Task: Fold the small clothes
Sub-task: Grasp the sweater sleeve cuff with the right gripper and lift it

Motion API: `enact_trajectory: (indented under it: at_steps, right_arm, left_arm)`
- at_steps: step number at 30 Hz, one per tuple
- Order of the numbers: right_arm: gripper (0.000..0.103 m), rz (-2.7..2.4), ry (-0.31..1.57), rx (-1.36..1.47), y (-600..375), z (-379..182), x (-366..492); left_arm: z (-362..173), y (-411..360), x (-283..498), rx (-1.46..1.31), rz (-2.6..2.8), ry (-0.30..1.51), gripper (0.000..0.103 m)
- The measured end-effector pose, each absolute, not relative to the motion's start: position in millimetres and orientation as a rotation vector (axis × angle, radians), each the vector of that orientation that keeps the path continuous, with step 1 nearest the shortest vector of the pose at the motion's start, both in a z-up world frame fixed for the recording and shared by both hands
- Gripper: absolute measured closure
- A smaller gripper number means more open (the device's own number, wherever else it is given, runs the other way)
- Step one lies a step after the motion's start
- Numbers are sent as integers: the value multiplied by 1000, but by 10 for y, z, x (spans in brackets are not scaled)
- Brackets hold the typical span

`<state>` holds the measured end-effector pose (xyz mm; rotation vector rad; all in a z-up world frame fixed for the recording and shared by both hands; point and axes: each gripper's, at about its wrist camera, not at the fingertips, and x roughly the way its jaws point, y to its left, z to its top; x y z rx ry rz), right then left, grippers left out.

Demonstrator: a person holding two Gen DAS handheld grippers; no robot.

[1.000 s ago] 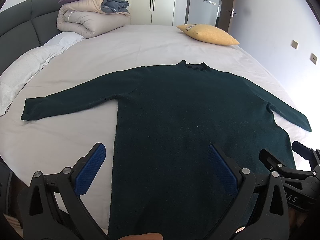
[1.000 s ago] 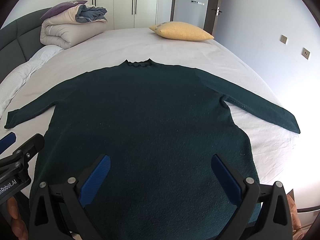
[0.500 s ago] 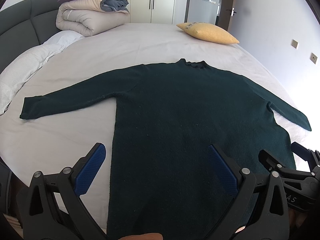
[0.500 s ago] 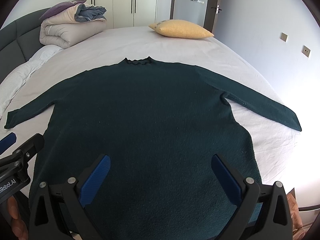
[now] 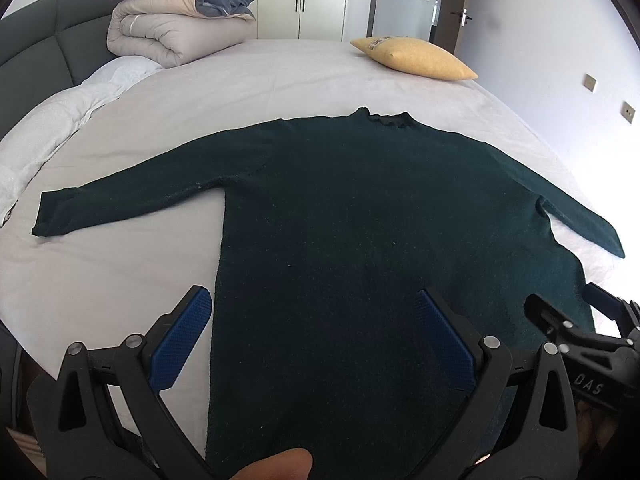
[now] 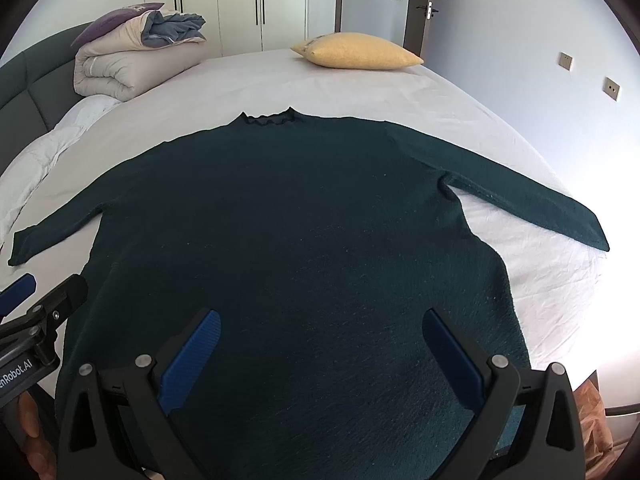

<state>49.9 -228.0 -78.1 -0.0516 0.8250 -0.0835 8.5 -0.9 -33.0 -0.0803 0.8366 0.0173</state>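
Observation:
A dark green long-sleeved sweater (image 5: 360, 216) (image 6: 288, 216) lies flat on the bed, collar far from me, both sleeves spread outward. My left gripper (image 5: 312, 316) hovers open above the sweater's lower left part, its left pad over bare sheet beside the sweater's side edge. My right gripper (image 6: 320, 332) hovers open above the lower middle of the sweater. Nothing sits between either pair of blue pads. The right gripper also shows at the lower right of the left wrist view, and the left gripper at the lower left of the right wrist view.
The bed sheet (image 5: 120, 264) (image 6: 552, 280) is pale. A folded duvet (image 5: 172, 32) (image 6: 120, 64) sits far left by the dark headboard (image 5: 36, 52). A yellow pillow (image 5: 416, 58) (image 6: 356, 52) lies at the far side. Wardrobe doors and a room door stand behind.
Both views have shifted slightly: the sweater sits a little lower in the frames and the collar appears a bit nearer. Both grippers stay open.

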Motion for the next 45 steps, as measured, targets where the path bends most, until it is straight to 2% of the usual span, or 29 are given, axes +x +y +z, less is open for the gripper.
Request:
enact_trajectory:
  at_steps: [6,14,20,25,30,32,33,35,38,42,43,45]
  right_arm:
    - [0,-153,776,81,-2971,-652,587]
    - [0,-358,625,543,-5089,-300,594]
    - [1,-380,532,897,-6388,-571,538]
    - [13,-360,520,1105,-6789,-985,587]
    - [15,-331,434,1105,-6948,-981,737]
    - [21,-326,430,1097,-7056,-982,819]
    - [28,-327,428,1103,-7093,-990,865]
    - [48,-319,425,1112,-7158,-1031,912]
    - [71,-351,441,1108,-7196,-1075,941]
    - [82,-376,464,980,-6911,-916,1001]
    - [87,-370,476,924,-6782,-823,1084]
    - [88,-339,494,823,-6484,-641,1261]
  left_arm:
    - [-382,-66,199,-45,26,818,0]
    - [-398,-70,518,-130,-91,865,0]
    - [-377,-58,787,-209,-106,855,0]
    - [-334,-131,936,-158,-83,837,0]
    - [-388,-197,1108,-117,-51,889,0]
    - [-423,-226,1202,-122,-70,904,0]
    - [-445,-234,1256,-140,-90,914,0]
    - [-475,-255,1338,-169,-113,921,0]
    - [-513,-290,1485,-210,-128,927,0]
    - [-587,-334,1735,-313,-193,951,0]
    - [-594,-338,1775,-341,-213,954,0]
    - [-607,-352,1884,-393,-247,961,0]
